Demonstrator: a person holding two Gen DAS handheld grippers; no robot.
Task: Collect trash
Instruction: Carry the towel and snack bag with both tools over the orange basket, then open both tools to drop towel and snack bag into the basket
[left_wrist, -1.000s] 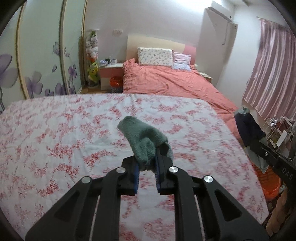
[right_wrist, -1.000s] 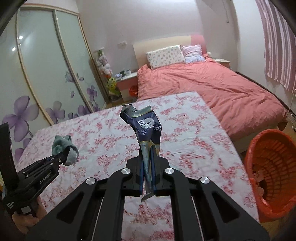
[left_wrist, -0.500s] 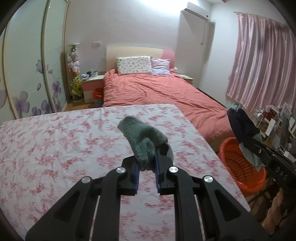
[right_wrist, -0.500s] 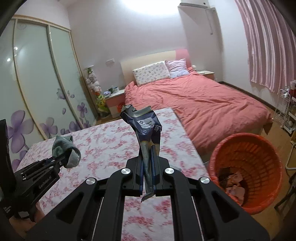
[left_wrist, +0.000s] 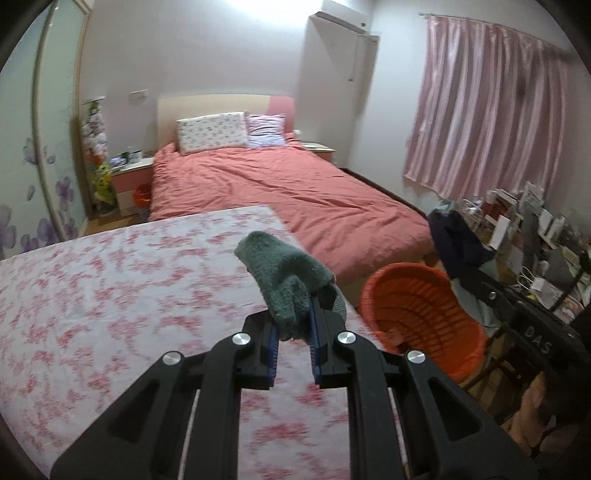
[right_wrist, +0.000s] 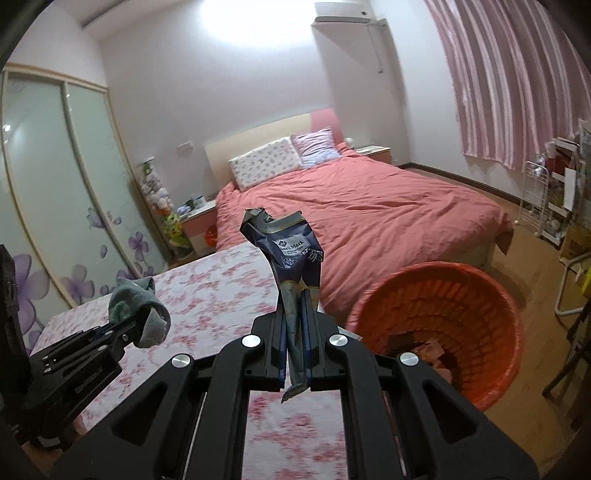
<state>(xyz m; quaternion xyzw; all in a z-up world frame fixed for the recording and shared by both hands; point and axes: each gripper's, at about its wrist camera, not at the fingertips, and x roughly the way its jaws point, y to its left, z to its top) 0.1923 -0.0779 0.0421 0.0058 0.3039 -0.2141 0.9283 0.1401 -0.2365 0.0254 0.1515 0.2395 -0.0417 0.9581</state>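
**Both loads now swung round to the bin**

Change over the last second: both wrist views have panned from the floral-sheet bed toward the orange laundry-style basket. A second ago the basket was barely at the frame edge in the left view and clipped in the right; now it sits fully in view, on the floor just beside the bed's corner, lower right of both grippers. Some crumpled scraps already lie in its bottom.

Grips unchanged through the swing:
- left gripper: jaws clamped on a green terry sock, its free end sticking up and forward past the fingertips. Same pose in the jaws as before, no slip.
- right gripper: jaws pinched tight on a crumpled dark-blue snack wrapper, most of it standing up above the pads, a short tail hanging below. Also no visible slip.

The pink-duvet bed sits behind, not involved.

Read: pick phase looks done for these two items, transport is under way. Neither load is over the basket opening yet; the wrapper is nearer, the sock well to the left over the bed. Next step likely needs each gripper carried out over the rim before release. Wrapper is light and may flutter and miss if dropped from high or near the edge.
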